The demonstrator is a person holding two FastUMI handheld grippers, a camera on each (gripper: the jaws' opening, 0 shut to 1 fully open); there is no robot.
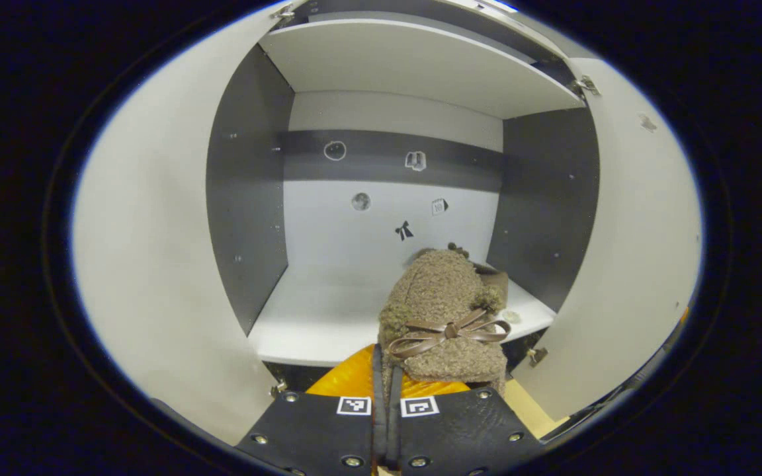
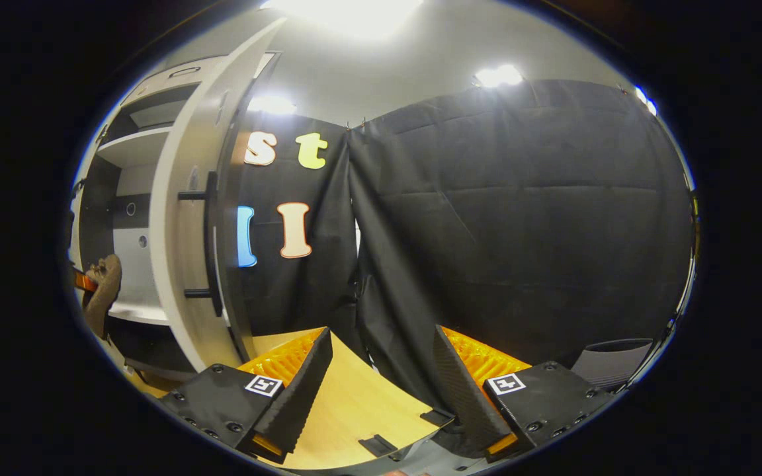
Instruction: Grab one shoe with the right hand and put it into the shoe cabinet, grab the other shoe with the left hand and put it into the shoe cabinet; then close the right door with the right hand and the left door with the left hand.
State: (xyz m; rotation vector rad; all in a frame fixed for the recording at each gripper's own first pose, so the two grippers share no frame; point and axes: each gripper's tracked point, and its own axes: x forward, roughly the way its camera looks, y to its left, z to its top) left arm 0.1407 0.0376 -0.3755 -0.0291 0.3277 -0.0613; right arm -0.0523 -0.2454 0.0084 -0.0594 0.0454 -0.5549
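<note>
Left gripper (image 1: 386,403) is clenching the heel edge of a fuzzy brown shoe (image 1: 444,317) with a bow, fingers pinched tight together on it. Shoe is hanging at the cabinet (image 1: 381,218) front, toe reaching over the lower shelf (image 1: 308,317); a second shoe (image 1: 493,277) is lying just behind it on that shelf. Both doors are standing open, left door (image 1: 156,264), right door (image 1: 632,251). Right gripper (image 2: 381,383) is idling with jaws released and nothing between them, beside the cabinet's right door, over a wooden board (image 2: 354,403).

My left view faces close into the open shoe cabinet (image 1: 381,218); right view looks past its right door (image 2: 182,218) at the booth wall (image 2: 520,231); both share the cabinet.
</note>
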